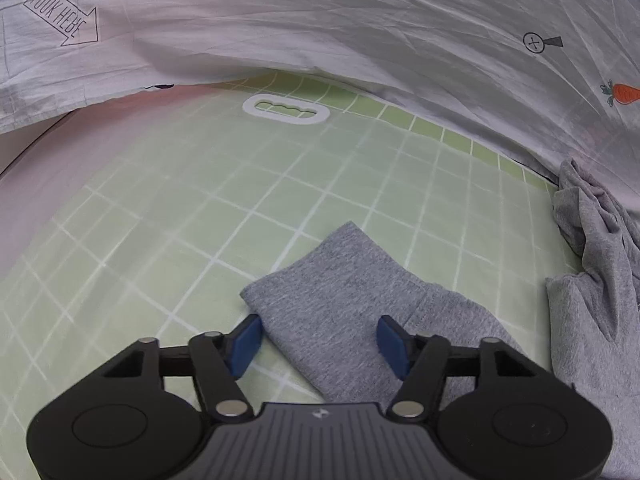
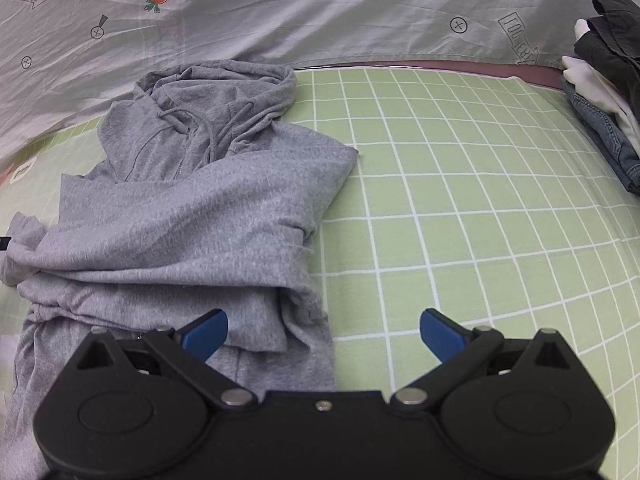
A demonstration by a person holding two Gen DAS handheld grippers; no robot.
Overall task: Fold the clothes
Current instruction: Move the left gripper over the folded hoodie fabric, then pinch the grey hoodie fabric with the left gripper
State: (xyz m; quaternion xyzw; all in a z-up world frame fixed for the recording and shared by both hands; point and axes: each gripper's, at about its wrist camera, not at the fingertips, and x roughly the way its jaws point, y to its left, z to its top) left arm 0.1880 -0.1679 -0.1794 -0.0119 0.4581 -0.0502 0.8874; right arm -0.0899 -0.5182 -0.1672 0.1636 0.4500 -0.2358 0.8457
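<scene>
A grey hoodie (image 2: pixel 192 216) lies on the green checked mat (image 2: pixel 480 220), hood toward the back, one sleeve folded across the body. My right gripper (image 2: pixel 324 332) is open over the hoodie's lower right edge, its left pad above the cloth, its right pad above bare mat. In the left wrist view a grey sleeve (image 1: pixel 340 300) lies flat on the mat (image 1: pixel 160 220). My left gripper (image 1: pixel 318 340) is open with the sleeve between its blue pads. More of the hoodie (image 1: pixel 596 280) bunches at the right.
A white printed sheet (image 2: pixel 320 8) with carrots and arrows lies behind the mat and hangs over it in the left wrist view (image 1: pixel 320 20). A stack of folded clothes (image 2: pixel 604 92), dark, white and denim, sits at the far right. A white handle cut-out (image 1: pixel 286 110) marks the mat's far end.
</scene>
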